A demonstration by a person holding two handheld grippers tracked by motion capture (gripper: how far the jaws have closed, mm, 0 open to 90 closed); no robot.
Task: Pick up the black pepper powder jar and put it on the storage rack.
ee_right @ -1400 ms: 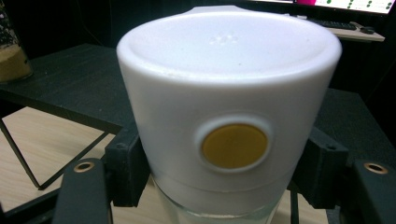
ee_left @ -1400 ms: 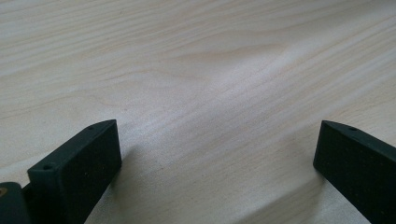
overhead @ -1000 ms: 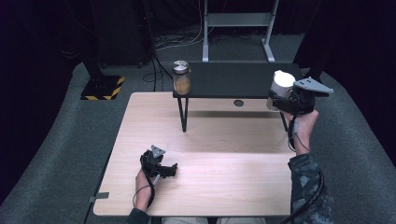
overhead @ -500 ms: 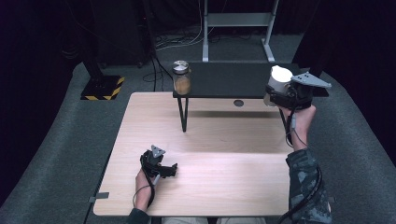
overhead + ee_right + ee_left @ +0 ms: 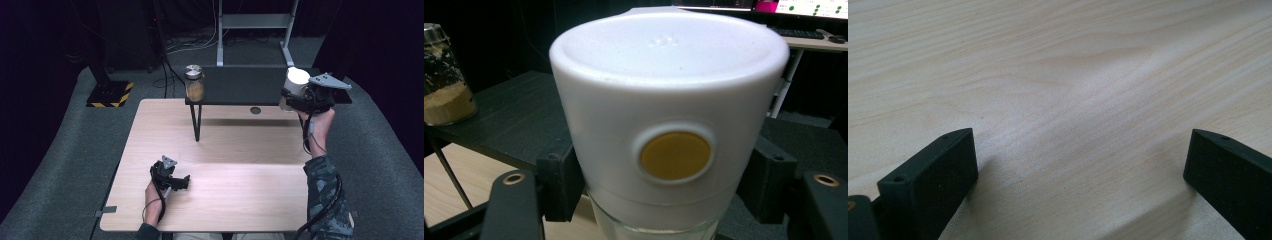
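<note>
Since a moment ago, the right gripper (image 5: 295,97) has carried its jar a little to the left, closer over the right end of the black shelf (image 5: 240,85) that stands at the far edge of the desk (image 5: 225,200). Its jaws are clamped on the jar with the white lid (image 5: 296,80), one on each side, just under the lid. That jar is up in the air by the shelf's right end, not standing on anything yet, as far as I can see.

At the shelf's left end stands another jar with brown stuff (image 5: 194,82) in it, well apart from the held one.

The left gripper (image 5: 175,181) rests on the desk near the front edge, toward the left corner. Its jaws are wide apart with nothing between them.

What could go wrong? I think the glass is smooth, so the jar could slide down if the squeeze gets weak. If it is let go too far out at the shelf's end, it could tip off and fall to the floor. If it comes down too hard, it might crack or bump the shelf and shake the other jar.
</note>
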